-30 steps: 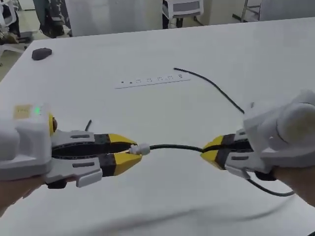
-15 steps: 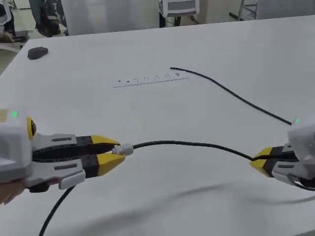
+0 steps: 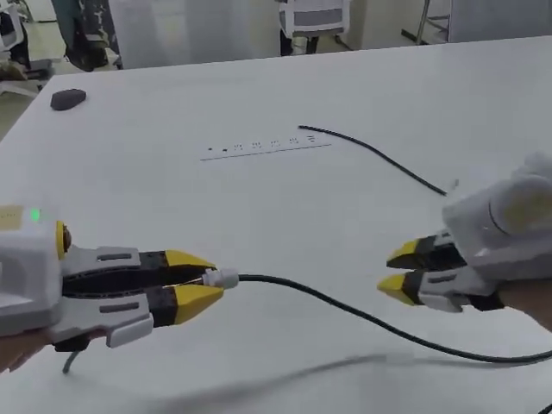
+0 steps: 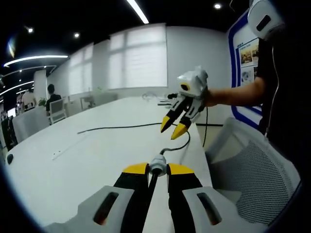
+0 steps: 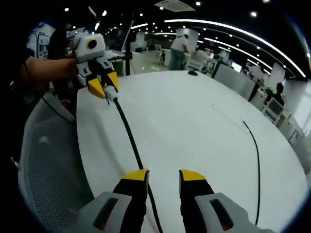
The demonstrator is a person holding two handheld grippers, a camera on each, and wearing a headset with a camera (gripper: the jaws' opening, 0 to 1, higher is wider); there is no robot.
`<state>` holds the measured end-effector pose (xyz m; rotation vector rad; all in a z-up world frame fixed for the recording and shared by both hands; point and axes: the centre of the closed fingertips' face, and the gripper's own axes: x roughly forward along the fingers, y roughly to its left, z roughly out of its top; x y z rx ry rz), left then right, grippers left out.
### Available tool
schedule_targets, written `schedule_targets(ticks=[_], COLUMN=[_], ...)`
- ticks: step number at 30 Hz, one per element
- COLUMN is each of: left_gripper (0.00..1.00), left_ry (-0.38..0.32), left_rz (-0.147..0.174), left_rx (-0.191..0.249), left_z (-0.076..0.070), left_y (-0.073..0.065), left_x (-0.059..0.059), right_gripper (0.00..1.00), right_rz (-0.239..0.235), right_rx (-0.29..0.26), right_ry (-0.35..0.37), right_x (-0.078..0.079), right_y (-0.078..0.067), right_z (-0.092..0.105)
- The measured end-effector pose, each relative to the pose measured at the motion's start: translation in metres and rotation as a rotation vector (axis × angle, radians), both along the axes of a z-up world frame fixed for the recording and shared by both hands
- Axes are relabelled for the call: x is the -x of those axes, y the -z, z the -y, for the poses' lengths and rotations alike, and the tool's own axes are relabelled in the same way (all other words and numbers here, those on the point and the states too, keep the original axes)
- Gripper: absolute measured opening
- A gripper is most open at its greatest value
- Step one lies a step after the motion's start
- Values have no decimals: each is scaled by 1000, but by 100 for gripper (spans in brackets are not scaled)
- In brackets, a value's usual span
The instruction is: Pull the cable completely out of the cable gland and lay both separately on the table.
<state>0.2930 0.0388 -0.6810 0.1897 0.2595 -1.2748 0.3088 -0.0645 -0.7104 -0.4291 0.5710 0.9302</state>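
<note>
Cable gland [image 3: 226, 278], white, pinched between the yellow-tipped jaws of the left gripper [image 3: 214, 278], poking out just past the tips, low over the white surface [image 3: 345, 86]. Left gripper clenched on it, at the near left of the head view. Black cable [image 3: 345, 308] leaving the gland's front end, sagging down to the surface and curving right toward the near edge. In the left gripper view, cable gland [image 4: 157, 165] seated between the two jaw tips, with a dark line of cable also running back between the jaws behind it: cable not yet out of the gland.

Right gripper [image 3: 388, 272] released, jaws spread, nothing between them, held above the surface well apart from the gland, tips pointing toward it. Cable passing below and in front of it, not touching. In the right gripper view, cable [image 5: 129, 133] running from the far gland down past the left-hand jaw, outside the gap.

Farther back on the surface: white power strip [image 3: 266, 145], its black cord [image 3: 379, 157] trailing right, and a dark mouse [image 3: 67, 99] at the far left.
</note>
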Motion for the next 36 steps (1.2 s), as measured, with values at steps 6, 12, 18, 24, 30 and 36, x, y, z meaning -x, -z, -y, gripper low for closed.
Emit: schedule_targets(ticks=[6, 12, 18, 24, 30, 36], left_gripper=[14, 14, 14, 14, 14, 14], left_ry=[10, 22, 19, 0, -33, -77], left_rz=[15, 13, 18, 33, 40, 41], left_rx=[-5, -7, -8, 12, 30, 37], left_z=[2, 3, 2, -2, -12, -29], left_y=[-6, -6, -7, -13, -18, -19], left_x=[5, 11, 11, 7, 1, -7], right_gripper=[23, 15, 0, 0, 0, 0], right_rz=[29, 69, 118, 111, 73, 45], right_rx=[-25, 49, 81, 47, 28, 65], right_ry=[-158, -298, -345, -254, -107, 36], right_x=[12, 22, 22, 15, 0, -13], right_y=[-16, -12, -14, -19, -12, 3], right_z=[-66, -96, -100, -82, -38, 17])
